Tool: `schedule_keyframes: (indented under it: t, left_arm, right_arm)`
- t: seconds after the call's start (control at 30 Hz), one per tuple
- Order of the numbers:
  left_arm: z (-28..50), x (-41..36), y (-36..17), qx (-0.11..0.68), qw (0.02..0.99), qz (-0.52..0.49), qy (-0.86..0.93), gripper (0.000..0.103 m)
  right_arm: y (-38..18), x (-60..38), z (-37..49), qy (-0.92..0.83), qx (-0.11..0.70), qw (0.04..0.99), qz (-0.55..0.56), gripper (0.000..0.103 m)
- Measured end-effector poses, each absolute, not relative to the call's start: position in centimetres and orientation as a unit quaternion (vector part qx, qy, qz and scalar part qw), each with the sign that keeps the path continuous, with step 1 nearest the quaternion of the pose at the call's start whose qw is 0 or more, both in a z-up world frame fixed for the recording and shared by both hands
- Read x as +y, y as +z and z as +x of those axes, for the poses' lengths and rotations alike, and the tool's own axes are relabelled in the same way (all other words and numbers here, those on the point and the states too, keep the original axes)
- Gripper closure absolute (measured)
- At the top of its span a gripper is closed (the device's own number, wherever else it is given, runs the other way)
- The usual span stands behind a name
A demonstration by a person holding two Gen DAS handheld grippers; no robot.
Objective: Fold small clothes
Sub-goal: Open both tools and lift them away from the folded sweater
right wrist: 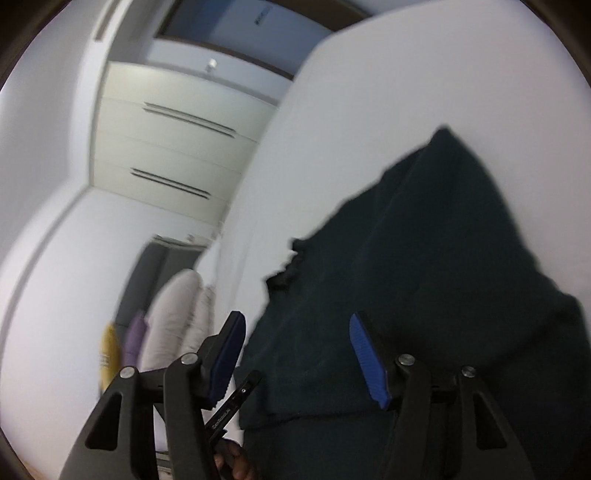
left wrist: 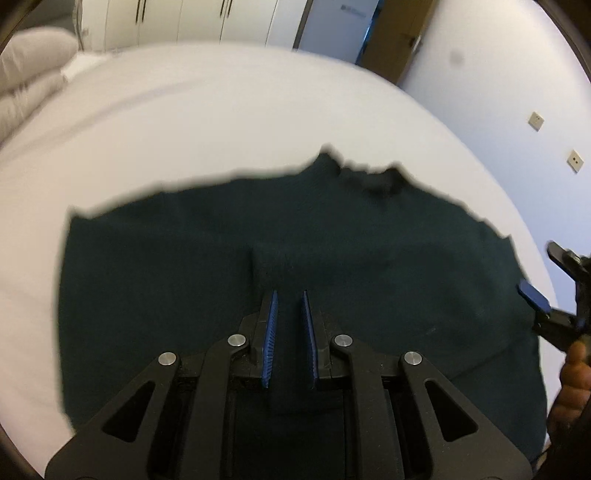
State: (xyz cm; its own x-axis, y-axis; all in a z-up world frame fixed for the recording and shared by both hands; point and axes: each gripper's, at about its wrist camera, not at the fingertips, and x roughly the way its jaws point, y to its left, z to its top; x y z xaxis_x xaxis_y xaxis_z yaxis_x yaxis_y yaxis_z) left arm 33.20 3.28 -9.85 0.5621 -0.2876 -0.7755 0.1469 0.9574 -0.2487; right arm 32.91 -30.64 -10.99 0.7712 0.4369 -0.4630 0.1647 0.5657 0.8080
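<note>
A dark green knitted garment [left wrist: 332, 258] lies spread flat on a white bed [left wrist: 221, 129], collar at its far edge. My left gripper [left wrist: 289, 295] hovers over the garment's middle, its blue pads a narrow gap apart with nothing between them. My right gripper [right wrist: 297, 325] is open wide above the garment's edge [right wrist: 424, 258], empty. The right gripper also shows in the left wrist view [left wrist: 543, 280] at the garment's right side, with a hand behind it.
White pillows [left wrist: 29, 74] lie at the bed's far left. White wardrobe doors [left wrist: 184, 18] stand behind the bed. A white wall with sockets [left wrist: 535, 121] is to the right. Yellow and purple items [right wrist: 122, 343] lie by the pillows.
</note>
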Motion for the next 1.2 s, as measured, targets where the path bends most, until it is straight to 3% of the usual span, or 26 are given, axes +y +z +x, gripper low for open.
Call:
schedule_keyframes:
  t: [0.03, 0.1, 0.17, 0.27, 0.37, 0.43, 0.47, 0.5, 0.67, 0.73, 0.77, 0.8, 0.87, 0.93, 1.0, 1.03, 1.07, 1.1, 1.13, 1.17, 1.2]
  left_arm:
    - [32.9, 3.5, -10.1, 0.439, 0.886, -0.079, -0.128, 0.089]
    - [32.6, 3.7, -10.3, 0.433, 0.888, -0.077, -0.135, 0.089]
    - [32.6, 3.8, -10.5, 0.433, 0.888, -0.073, -0.136, 0.09]
    - [32.5, 3.7, -10.6, 0.429, 0.89, -0.064, -0.137, 0.089]
    - [31.8, 4.2, -10.2, 0.433, 0.888, -0.068, -0.14, 0.089]
    - [31.0, 4.4, -9.4, 0.439, 0.888, -0.065, -0.121, 0.089]
    - [30.3, 4.8, -8.7, 0.441, 0.887, -0.075, -0.116, 0.089]
    - [29.6, 5.2, -8.1, 0.434, 0.889, -0.087, -0.122, 0.089]
    - [28.3, 4.7, -8.2, 0.435, 0.893, -0.044, -0.108, 0.089]
    - [28.1, 5.5, -9.4, 0.445, 0.886, -0.059, -0.114, 0.088]
    - [27.5, 6.0, -9.4, 0.437, 0.89, -0.066, -0.115, 0.088]
    - [27.0, 6.6, -9.3, 0.438, 0.891, -0.059, -0.104, 0.088]
    - [25.6, 7.3, -9.1, 0.437, 0.893, -0.045, -0.097, 0.088]
    - [23.1, 8.0, -8.1, 0.416, 0.905, -0.028, -0.088, 0.088]
    - [20.3, 8.7, -6.9, 0.387, 0.918, -0.018, -0.085, 0.088]
    - [18.1, 8.8, -5.7, 0.361, 0.929, -0.01, -0.085, 0.087]
    - [16.4, 8.8, -4.9, 0.341, 0.936, -0.001, -0.085, 0.084]
    - [14.8, 8.7, -4.1, 0.323, 0.942, 0.009, -0.086, 0.069]
    - [12.7, 8.4, -3.1, 0.306, 0.948, 0.024, -0.085, 0.027]
    - [11.3, 7.9, -2.4, 0.29, 0.953, 0.036, -0.083, 0.007]
    - [9.1, 7.9, -1.4, 0.26, 0.961, 0.045, -0.082, 0.0]
  right_arm:
    - [-12.1, -30.8, 33.8, 0.07, 0.344, 0.824, 0.444, 0.04]
    - [-13.7, -31.5, 33.9, 0.052, 0.356, 0.823, 0.44, 0.065]
    - [-14.5, -32.6, 33.3, 0.055, 0.35, 0.82, 0.449, 0.079]
    - [-15.2, -34.2, 31.6, 0.042, 0.343, 0.815, 0.466, 0.09]
    - [-14.6, -35.2, 29.5, 0.011, 0.343, 0.824, 0.452, 0.09]
    - [-13.9, -35.5, 28.4, -0.006, 0.342, 0.824, 0.452, 0.077]
    - [-12.8, -35.0, 27.7, -0.009, 0.335, 0.833, 0.441, 0.058]
    - [-11.6, -34.2, 27.3, -0.004, 0.325, 0.844, 0.426, 0.047]
    - [-9.5, -29.0, 30.0, 0.091, 0.322, 0.853, 0.4, 0.033]
    - [-11.1, -28.2, 31.5, 0.097, 0.341, 0.843, 0.405, 0.032]
    - [-12.8, -28.4, 32.1, 0.076, 0.367, 0.83, 0.412, 0.039]
    - [-13.9, -28.8, 32.0, 0.062, 0.378, 0.822, 0.421, 0.059]
    - [-14.4, -30.2, 30.1, 0.057, 0.366, 0.825, 0.428, 0.066]
    - [-13.3, -31.1, 27.3, 0.031, 0.359, 0.838, 0.409, 0.062]
    - [-11.3, -31.1, 24.3, -0.01, 0.347, 0.869, 0.353, 0.045]
    - [-9.4, -30.8, 21.4, -0.029, 0.323, 0.891, 0.318, 0.043]
    - [-8.1, -30.5, 19.6, -0.034, 0.305, 0.904, 0.298, 0.04]
    - [-6.3, -29.8, 17.0, -0.041, 0.282, 0.92, 0.269, 0.036]
    - [-5.1, -29.3, 15.4, -0.047, 0.266, 0.93, 0.247, 0.032]
    - [-3.1, -28.0, 12.3, -0.061, 0.233, 0.949, 0.203, 0.023]
    - [-1.9, -27.4, 10.4, -0.068, 0.211, 0.958, 0.18, 0.007]
